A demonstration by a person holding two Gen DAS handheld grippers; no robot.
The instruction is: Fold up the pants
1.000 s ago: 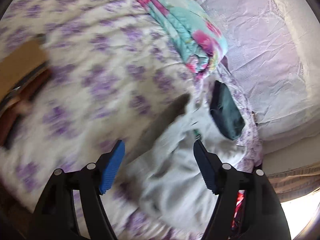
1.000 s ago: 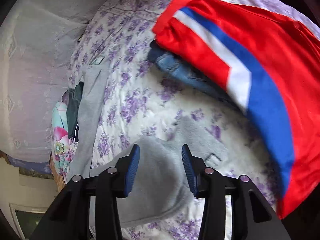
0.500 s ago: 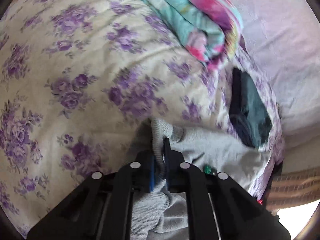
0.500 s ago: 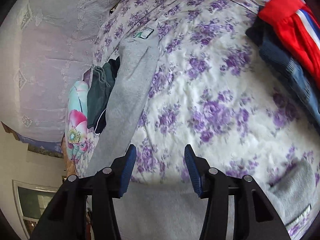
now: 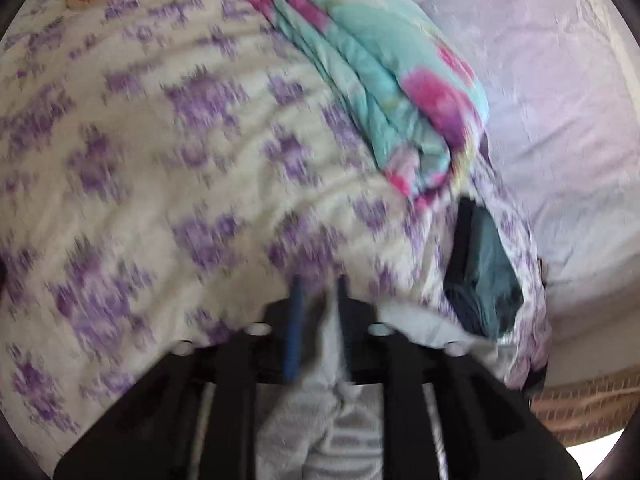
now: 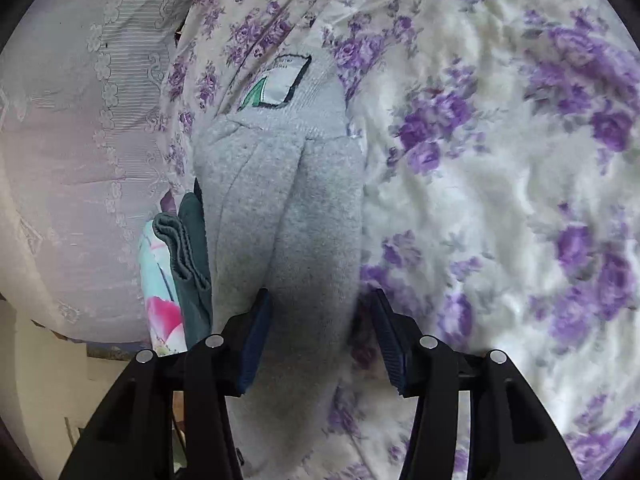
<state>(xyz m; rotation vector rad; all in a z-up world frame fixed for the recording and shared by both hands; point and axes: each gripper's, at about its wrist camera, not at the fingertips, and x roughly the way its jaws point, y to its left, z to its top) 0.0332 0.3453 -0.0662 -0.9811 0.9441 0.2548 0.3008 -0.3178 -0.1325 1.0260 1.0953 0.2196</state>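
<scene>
The grey fleece pants point(image 6: 288, 184) lie as a long band on the flowered bedspread point(image 6: 500, 160), with a white and green label point(image 6: 280, 80) at the far end. My right gripper point(image 6: 320, 300) straddles this band. Its jaws are closing, and the right pad still stands clear of the cloth. In the blurred left wrist view a bunched grey fold of the pants point(image 5: 332, 420) runs up between the fingers of my left gripper point(image 5: 318, 292). Those jaws are opening, with a dark gap beside the left pad.
A folded dark green garment point(image 5: 486, 276) lies by the bed's edge, next to a rolled teal and pink floral quilt point(image 5: 384, 92). Pale lavender cloth point(image 5: 560, 100) hangs beyond the bed. In the right wrist view the green garment point(image 6: 192, 264) sits left of the pants.
The left gripper closed on a grey fold, then its jaws parted a little. The right gripper swept away from the red and blue garment to the grey pants leg.
</scene>
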